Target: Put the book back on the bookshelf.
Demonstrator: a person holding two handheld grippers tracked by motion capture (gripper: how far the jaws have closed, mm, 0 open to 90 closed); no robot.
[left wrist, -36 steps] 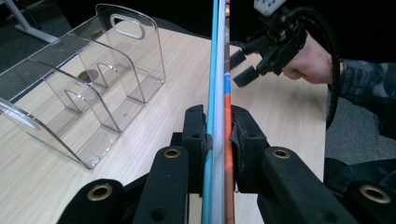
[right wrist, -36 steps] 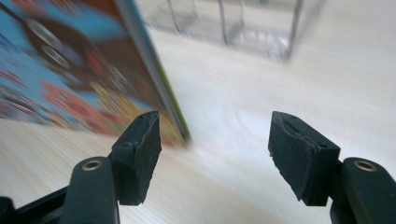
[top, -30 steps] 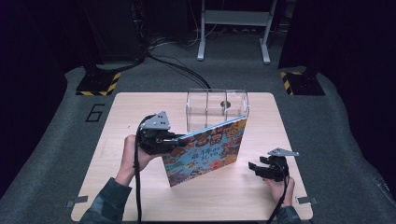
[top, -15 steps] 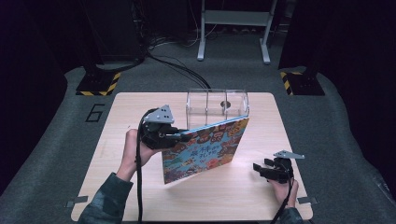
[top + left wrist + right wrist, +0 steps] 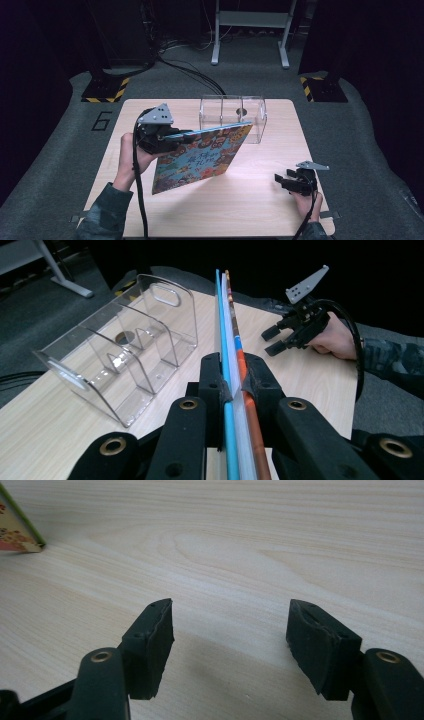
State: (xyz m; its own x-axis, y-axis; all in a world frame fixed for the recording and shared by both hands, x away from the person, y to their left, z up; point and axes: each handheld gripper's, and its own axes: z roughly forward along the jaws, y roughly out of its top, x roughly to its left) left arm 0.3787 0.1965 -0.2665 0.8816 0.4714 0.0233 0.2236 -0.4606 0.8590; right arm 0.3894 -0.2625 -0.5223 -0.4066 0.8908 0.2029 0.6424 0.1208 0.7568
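Note:
A thin picture book (image 5: pixel 205 155) with a busy, colourful cover hangs tilted above the wooden table (image 5: pixel 240 210). My left gripper (image 5: pixel 180 136) is shut on its left edge. In the left gripper view the jaws (image 5: pixel 235 370) pinch the book (image 5: pixel 227 315) edge-on, and it points past the clear organizer (image 5: pixel 125 350). The book's far corner reaches up to the organizer (image 5: pixel 232 112). My right gripper (image 5: pixel 280 181) rests low near the table's front right, open, with nothing between its jaws (image 5: pixel 230 625). A corner of the book (image 5: pixel 15 530) shows at the top left of the right gripper view.
The clear plastic organizer with several upright dividers stands at the back middle of the table. Bare wood lies between the book and the right gripper (image 5: pixel 272 340). Around the table are grey carpet, cables (image 5: pixel 185 70) and a metal stand (image 5: pixel 250 30).
My left hand has raised the book a little, so that it hangs higher over the table. The right gripper has barely shifted.

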